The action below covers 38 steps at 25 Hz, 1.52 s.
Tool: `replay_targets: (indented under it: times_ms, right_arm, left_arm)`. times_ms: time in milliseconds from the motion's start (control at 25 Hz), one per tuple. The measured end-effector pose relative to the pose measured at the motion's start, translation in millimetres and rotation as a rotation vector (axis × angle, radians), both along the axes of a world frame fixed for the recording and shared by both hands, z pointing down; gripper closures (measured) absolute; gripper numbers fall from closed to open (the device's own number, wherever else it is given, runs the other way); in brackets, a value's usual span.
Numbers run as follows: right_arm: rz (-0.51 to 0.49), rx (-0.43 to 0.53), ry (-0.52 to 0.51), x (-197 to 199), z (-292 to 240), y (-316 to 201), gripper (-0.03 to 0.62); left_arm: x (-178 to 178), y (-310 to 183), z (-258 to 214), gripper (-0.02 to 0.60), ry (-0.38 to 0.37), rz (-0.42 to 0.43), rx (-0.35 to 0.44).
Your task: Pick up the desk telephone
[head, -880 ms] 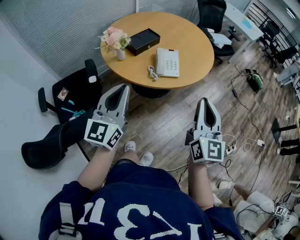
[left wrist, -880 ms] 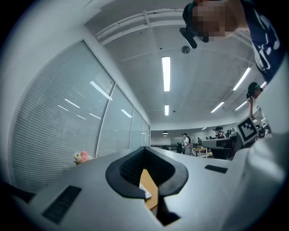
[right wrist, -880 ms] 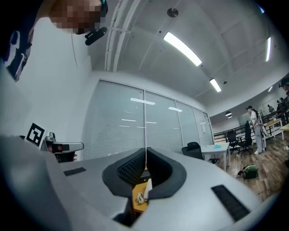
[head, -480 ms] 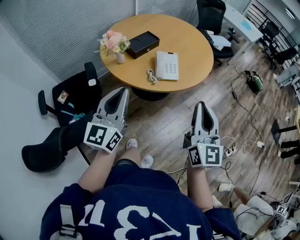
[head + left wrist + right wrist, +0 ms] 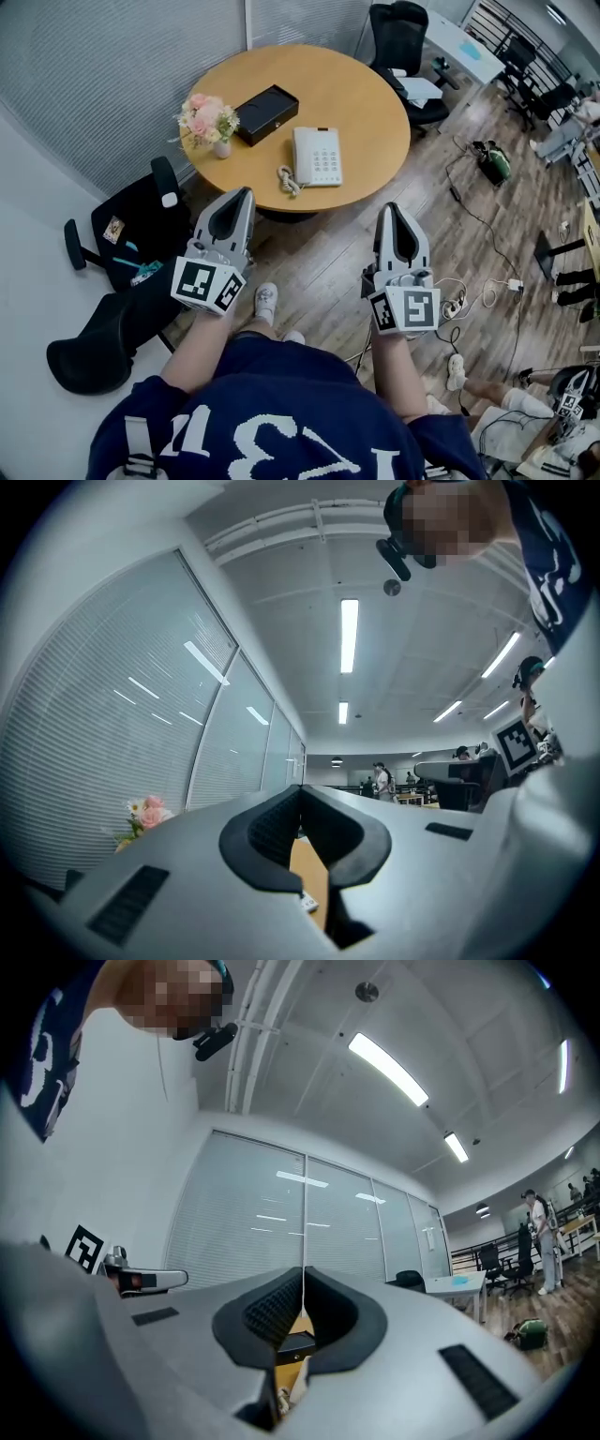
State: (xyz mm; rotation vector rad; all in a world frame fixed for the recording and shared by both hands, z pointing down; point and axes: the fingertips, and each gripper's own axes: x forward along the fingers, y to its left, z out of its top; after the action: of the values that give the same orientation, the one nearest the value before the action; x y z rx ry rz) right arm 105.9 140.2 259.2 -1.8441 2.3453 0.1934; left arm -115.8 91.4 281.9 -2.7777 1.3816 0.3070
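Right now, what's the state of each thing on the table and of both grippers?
desk telephone: flat on the round table, untouched
black box: closed
flower vase: upright
left gripper: shut, empty, short of the table
right gripper: shut, empty, short of the table

Your round wooden surface (image 5: 352,94) carries a desk telephone (image 5: 317,156), black box (image 5: 266,101) and flower vase (image 5: 221,148).

The right gripper (image 5: 303,1279) is closed on nothing; just below its tips, a black box (image 5: 294,1347) sits on a wooden table (image 5: 302,1327).
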Motion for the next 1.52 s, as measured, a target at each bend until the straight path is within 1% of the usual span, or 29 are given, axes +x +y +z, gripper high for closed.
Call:
replay_targets:
  times_ms: [120, 320, 520, 720, 840, 1000, 1120, 1280, 1520]
  right_arm:
    - [0.015, 0.013, 0.003, -0.8, -6.6, -25.5, 0.565]
    - [0.050, 0.027, 0.014, -3.1, -10.9, -67.2, 0.565]
    - [0.094, 0.017, 0.007, -6.8, -4.8, -110.9, 0.565]
    - [0.102, -0.031, 0.012, -16.7, 8.5, -136.2, 0.565]
    - [0.115, -0.048, 0.021, -10.1, 10.4, -147.3, 0.565]
    - [0.127, -0.076, 0.000, 1.9, 22.6, -169.1, 0.564]
    - [0.115, -0.082, -0.009, 11.1, 28.7, -190.5, 0.565]
    - [0.065, -0.057, -0.003, 21.0, 22.7, -228.5, 0.564]
    - [-0.029, -0.031, 0.064, 47.5, 10.0, -282.7, 0.565]
  left_arm:
    - [5.1, -28.5, -1.0, 0.568, 0.004, 0.028, 0.003]
    - [16.0, -76.9, 0.3, 0.568, -0.016, 0.095, 0.012]
    - [18.3, -122.6, 5.8, 0.568, -0.026, 0.155, 0.009]
    - [18.8, -148.3, 16.4, 0.568, -0.047, 0.181, -0.004]
    - [27.9, -158.9, 21.0, 0.568, -0.044, 0.200, -0.017]
    - [35.8, -175.6, 35.1, 0.568, -0.049, 0.212, -0.054]
    - [43.5, -188.1, 41.7, 0.568, -0.057, 0.210, -0.069]
    - [53.7, -216.3, 39.4, 0.568, -0.050, 0.168, -0.058]
    - [80.6, -265.8, 35.6, 0.568, -0.015, 0.087, -0.066]
